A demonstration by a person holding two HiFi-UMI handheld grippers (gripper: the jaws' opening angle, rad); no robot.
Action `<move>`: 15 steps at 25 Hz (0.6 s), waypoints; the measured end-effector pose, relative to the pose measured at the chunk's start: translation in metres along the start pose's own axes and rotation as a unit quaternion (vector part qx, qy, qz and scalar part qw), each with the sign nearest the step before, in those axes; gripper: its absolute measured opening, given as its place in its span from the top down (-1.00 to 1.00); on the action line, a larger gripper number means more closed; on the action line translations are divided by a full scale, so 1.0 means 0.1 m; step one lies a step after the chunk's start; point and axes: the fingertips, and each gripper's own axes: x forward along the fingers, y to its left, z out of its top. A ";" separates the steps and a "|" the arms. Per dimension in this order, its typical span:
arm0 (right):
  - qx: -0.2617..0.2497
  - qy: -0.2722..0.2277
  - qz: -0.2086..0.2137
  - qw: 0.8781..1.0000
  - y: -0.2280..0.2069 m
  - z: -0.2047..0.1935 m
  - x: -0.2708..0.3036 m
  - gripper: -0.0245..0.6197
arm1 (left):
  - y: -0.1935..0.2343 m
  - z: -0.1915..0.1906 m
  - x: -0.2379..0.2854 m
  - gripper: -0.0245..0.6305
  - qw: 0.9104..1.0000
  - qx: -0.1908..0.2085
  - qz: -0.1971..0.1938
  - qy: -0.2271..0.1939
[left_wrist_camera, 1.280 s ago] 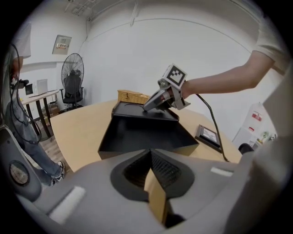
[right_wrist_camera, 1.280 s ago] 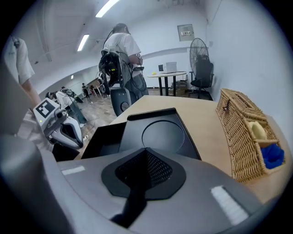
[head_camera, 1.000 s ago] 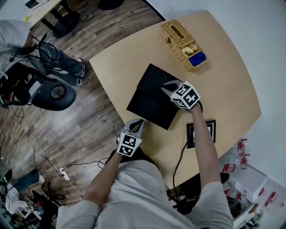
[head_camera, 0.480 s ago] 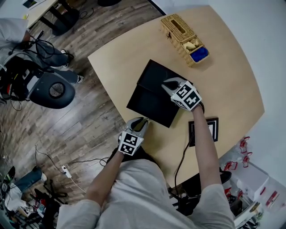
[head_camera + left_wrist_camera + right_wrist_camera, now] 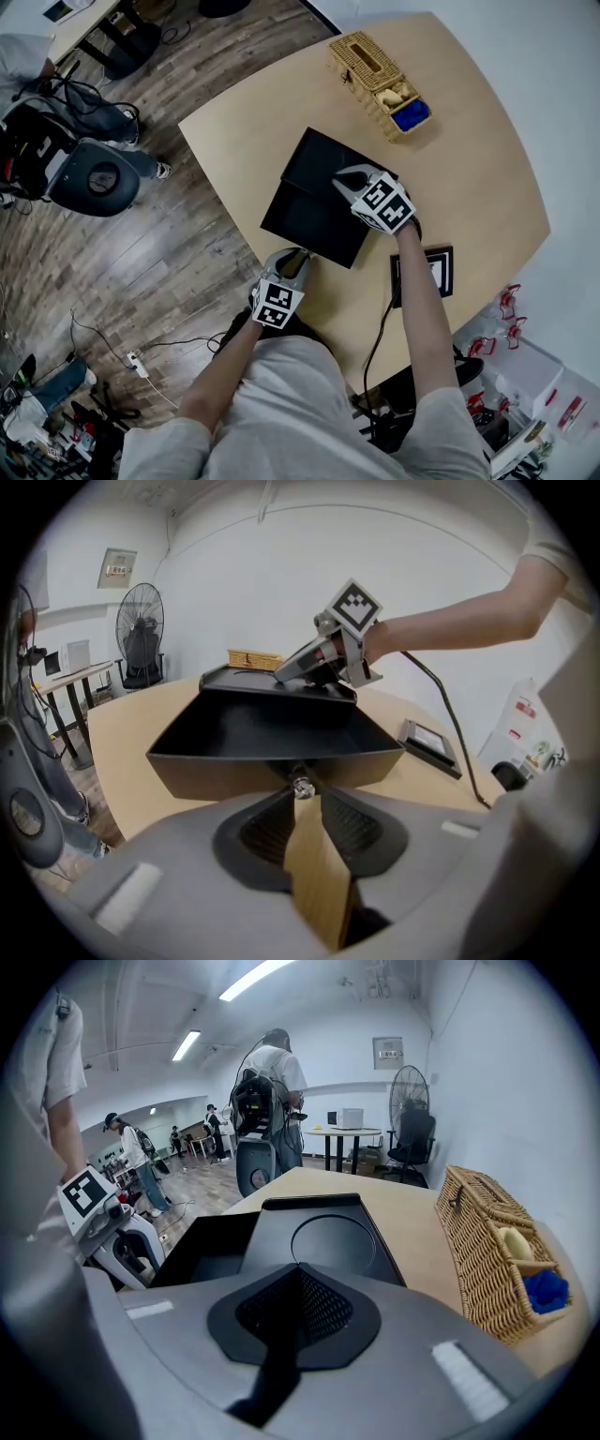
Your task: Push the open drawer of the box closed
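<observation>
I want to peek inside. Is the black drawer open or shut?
Open. The drawer sticks out from the black box, and its inside shows.

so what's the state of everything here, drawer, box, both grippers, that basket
drawer: open, pulled out of the box, looks empty
box: flat on the table, right gripper resting on its top
left gripper: jaws closed on the knob at the drawer front
right gripper: jaws shut, nothing between them
wicker basket: lid on one part, other end open
</observation>
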 end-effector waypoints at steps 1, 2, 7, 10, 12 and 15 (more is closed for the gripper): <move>0.000 0.000 0.000 1.000 0.00 -0.01 0.00 0.93 | 0.00 0.00 0.01 0.48 1.000 0.001 0.004 -0.001; 0.000 0.000 -0.001 1.000 0.00 -0.01 0.00 0.93 | 0.00 -0.01 0.01 0.48 1.000 0.002 0.008 -0.002; 0.001 -0.001 -0.002 1.000 0.01 -0.01 -0.01 0.93 | 0.00 0.01 0.01 0.48 1.000 0.007 0.025 -0.007; 0.001 0.000 -0.002 1.000 0.00 0.00 0.00 0.93 | 0.04 0.04 0.00 0.48 0.999 0.005 0.034 -0.012; 0.000 -0.001 -0.003 1.000 0.00 0.00 0.00 0.93 | 0.06 0.05 0.01 0.48 0.999 0.001 0.037 -0.012; 0.000 -0.001 -0.004 1.000 0.01 0.00 0.00 0.92 | 0.05 0.02 0.05 0.47 0.999 -0.001 0.034 -0.006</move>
